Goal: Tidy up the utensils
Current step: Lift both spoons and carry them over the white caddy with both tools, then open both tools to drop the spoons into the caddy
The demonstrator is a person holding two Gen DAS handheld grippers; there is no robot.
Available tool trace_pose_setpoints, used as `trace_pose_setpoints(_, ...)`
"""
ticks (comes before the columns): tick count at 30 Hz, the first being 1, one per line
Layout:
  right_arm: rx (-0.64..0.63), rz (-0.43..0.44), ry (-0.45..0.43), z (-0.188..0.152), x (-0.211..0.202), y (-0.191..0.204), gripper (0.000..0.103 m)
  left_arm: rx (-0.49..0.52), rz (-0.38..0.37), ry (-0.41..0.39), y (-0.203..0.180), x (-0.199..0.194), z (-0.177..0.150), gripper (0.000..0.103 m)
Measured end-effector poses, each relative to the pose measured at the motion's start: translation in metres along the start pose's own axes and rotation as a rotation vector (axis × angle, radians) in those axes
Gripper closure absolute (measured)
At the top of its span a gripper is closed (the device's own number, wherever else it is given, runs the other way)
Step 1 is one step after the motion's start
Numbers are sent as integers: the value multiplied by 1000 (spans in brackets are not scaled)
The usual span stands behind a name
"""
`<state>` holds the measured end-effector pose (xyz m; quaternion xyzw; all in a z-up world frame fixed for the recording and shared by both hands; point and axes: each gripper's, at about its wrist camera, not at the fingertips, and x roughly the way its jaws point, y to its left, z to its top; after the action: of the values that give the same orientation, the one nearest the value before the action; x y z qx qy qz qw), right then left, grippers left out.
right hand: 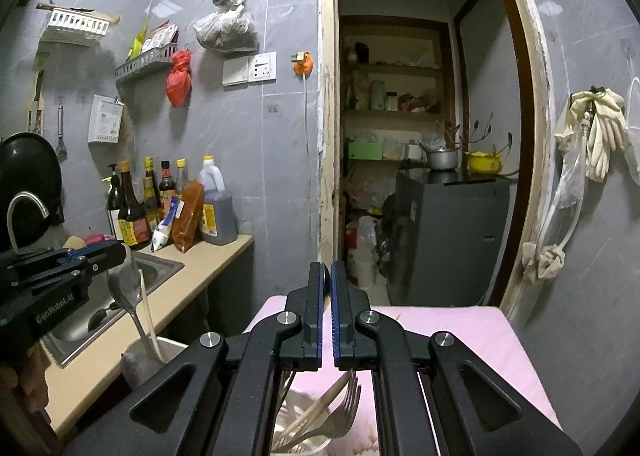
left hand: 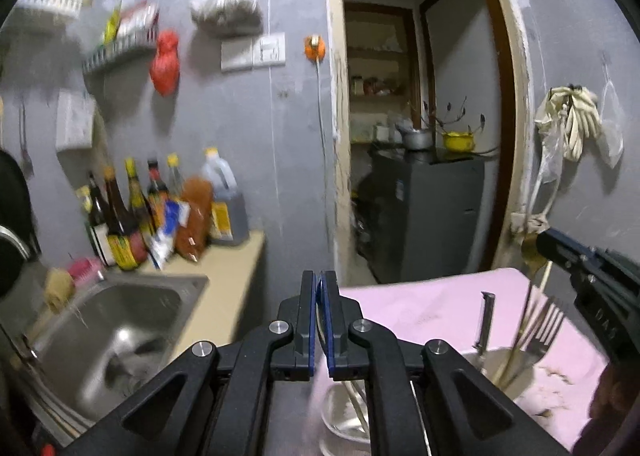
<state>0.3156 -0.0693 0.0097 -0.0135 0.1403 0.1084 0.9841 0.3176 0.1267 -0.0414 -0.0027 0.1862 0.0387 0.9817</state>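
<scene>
Left jaws: my left gripper (right hand: 120, 252) is clamped on a silver spoon (right hand: 126, 288) near its bowl end, seen from the right wrist; in its own view the left gripper (left hand: 320, 284) shows only a thin edge pinched between the pads.
Right jaws: my right gripper (left hand: 538, 242) is closed on a gold-coloured spoon (left hand: 534, 256); in its own view the right gripper (right hand: 327, 276) reads as nearly shut, the held piece barely visible.
Utensils: both spoons hang down toward metal cups on the pink surface (left hand: 420, 296); the right-hand cup (left hand: 496, 360) already holds a fork (left hand: 548, 324), chopsticks and a peeler-like tool.
Handling: I judge the spoons light, stiff and slick; grip the flat handle squarely or they swivel. The cups look tippable if a handle levers against the rim.
Left view only: the right gripper's catch and the fork cup.
Right view only: the left cup (right hand: 138, 360) by the counter edge, and a second fork (right hand: 344, 404) under my jaws.
</scene>
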Motion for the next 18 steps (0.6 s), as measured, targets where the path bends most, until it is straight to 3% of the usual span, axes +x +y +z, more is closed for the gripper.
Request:
trace_pose_setpoints(9,5,1,33,-4,-8,-4,95,-106,-135,97,17,5,-3,95)
trace_pose_setpoints(10,5,0,34,-3,-10,-4,92,-110,-145,110,17,4,-3,93)
trace_pose_setpoints(12,10,-2,31,-3,-15,-5,74,-122,-159,120,18,3,-3,86)
trace_pose_setpoints(18,29,-22,26,-4,-33,-13,73,-151,-181,107,16,-10,-5,62)
